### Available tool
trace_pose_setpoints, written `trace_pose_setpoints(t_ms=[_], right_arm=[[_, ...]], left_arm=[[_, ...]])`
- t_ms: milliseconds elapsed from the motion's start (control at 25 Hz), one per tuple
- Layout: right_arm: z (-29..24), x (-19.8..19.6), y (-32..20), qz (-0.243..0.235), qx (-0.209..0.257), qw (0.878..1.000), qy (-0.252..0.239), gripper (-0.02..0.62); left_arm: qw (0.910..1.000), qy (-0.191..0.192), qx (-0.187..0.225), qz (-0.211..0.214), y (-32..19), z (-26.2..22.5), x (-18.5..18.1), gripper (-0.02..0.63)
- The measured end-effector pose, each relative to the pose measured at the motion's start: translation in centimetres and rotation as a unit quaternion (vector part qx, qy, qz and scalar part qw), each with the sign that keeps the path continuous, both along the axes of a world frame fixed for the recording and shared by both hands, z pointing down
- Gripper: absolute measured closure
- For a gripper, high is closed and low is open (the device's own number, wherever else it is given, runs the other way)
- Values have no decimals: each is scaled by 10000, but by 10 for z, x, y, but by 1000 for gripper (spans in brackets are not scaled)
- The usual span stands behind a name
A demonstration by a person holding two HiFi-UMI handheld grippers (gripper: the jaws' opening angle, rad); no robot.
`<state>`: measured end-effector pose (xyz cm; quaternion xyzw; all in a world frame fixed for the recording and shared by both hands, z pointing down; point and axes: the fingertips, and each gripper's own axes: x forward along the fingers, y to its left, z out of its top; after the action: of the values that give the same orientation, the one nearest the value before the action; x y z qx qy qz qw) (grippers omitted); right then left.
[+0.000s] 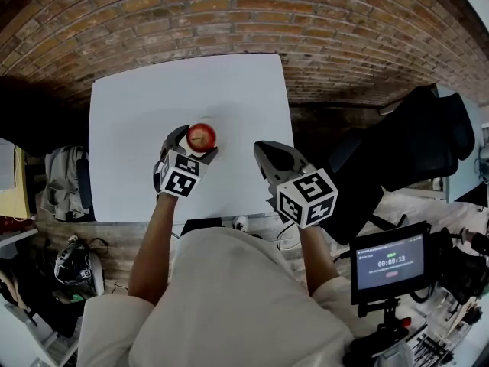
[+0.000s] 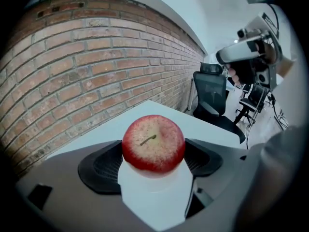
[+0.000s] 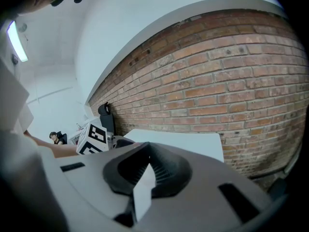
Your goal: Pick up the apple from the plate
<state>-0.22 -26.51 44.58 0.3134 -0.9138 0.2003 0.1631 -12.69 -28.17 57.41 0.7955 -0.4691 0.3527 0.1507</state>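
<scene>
A red apple [image 1: 201, 136] with a yellowish top and short stem sits between the jaws of my left gripper [image 1: 193, 144], which is shut on it over the white table [image 1: 145, 98]. In the left gripper view the apple [image 2: 153, 143] fills the gap of the left gripper [image 2: 153, 161], both dark pads pressed against its sides, and appears lifted off the table [image 2: 207, 125]. No plate shows in any view. My right gripper [image 1: 264, 148] hovers at the table's near right edge, shut and empty; its jaws meet in the right gripper view [image 3: 145, 174].
A brick wall [image 1: 229, 14] runs behind the table. A black office chair [image 1: 412, 147] and a small monitor [image 1: 390, 262] stand to the right. A bag [image 1: 65, 178] and a helmet [image 1: 72, 264] lie at the left.
</scene>
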Motion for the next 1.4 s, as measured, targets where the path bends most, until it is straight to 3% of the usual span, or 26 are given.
trace_pose_setpoints(t_ms=[640,1400], right_arm=[[-39,-30,24,-437,557,9975,-91,594],[-95,-48,48,-829,1227,9887,-218,594]], left_arm=[[9956,278,838,-325,40,-74,-12,206],[9765,647,1992,-503,86,-183,-11,206]])
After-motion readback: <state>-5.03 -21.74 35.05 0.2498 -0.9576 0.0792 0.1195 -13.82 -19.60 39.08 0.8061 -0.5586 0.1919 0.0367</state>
